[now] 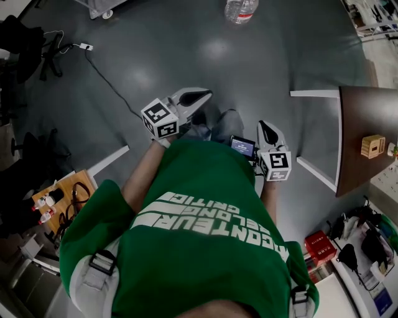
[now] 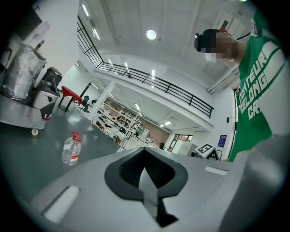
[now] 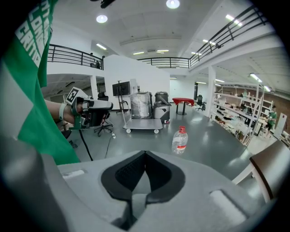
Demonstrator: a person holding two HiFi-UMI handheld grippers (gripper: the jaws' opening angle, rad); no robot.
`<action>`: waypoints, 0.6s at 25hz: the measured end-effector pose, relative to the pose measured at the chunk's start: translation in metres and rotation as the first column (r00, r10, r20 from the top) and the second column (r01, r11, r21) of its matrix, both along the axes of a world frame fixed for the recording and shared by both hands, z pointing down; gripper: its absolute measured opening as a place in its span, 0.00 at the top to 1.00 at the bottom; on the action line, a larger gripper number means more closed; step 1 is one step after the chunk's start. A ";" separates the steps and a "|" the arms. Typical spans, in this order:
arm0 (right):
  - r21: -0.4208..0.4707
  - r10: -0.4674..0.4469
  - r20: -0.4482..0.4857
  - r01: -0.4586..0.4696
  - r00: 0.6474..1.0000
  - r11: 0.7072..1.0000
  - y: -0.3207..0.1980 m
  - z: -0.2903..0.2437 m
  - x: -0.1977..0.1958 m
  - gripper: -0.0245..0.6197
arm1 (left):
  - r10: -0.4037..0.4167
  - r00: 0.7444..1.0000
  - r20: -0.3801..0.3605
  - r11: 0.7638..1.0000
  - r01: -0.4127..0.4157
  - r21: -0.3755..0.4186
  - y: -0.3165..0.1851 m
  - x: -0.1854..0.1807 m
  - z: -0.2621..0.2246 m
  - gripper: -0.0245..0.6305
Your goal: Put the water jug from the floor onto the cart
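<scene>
Tools first: left tool (image 1: 198,96) and right tool (image 1: 267,129) are both pinched shut, empty. I'd step up to the jug (image 1: 241,9), open wide, then clamp its sides evenly.

Clear water jug (image 3: 180,141) with red cap (image 3: 181,128); green shirt (image 1: 205,223).

1. Bare grey floor (image 1: 205,56) stretches ahead, unobstructed, up to the water jug (image 1: 240,9).
2. A black cable (image 1: 107,81) trails across the floor at left.
3. A brown worktop (image 1: 367,112) juts in at right.
</scene>
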State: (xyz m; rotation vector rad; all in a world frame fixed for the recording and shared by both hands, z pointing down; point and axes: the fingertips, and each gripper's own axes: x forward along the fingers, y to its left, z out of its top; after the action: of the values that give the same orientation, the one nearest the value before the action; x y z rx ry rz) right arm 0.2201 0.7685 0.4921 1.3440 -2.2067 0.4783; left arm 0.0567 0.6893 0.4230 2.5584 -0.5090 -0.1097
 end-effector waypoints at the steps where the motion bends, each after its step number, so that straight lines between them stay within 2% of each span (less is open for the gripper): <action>1: -0.001 0.004 0.001 -0.004 1.000 1.000 -0.001 0.001 0.001 0.97 | 0.003 1.000 0.001 1.000 -0.003 0.000 -0.001 0.001 0.000 0.95; 15: 0.030 0.005 0.012 -0.006 1.000 1.000 -0.047 -0.008 0.014 0.97 | 0.012 1.000 0.020 1.000 -0.012 0.004 -0.037 0.016 -0.008 0.95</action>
State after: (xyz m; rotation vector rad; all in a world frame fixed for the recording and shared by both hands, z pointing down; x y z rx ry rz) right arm 0.2346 0.7215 0.4844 1.3666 -2.2283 0.4575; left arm 0.0726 0.6521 0.4154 2.5681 -0.5009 -0.0812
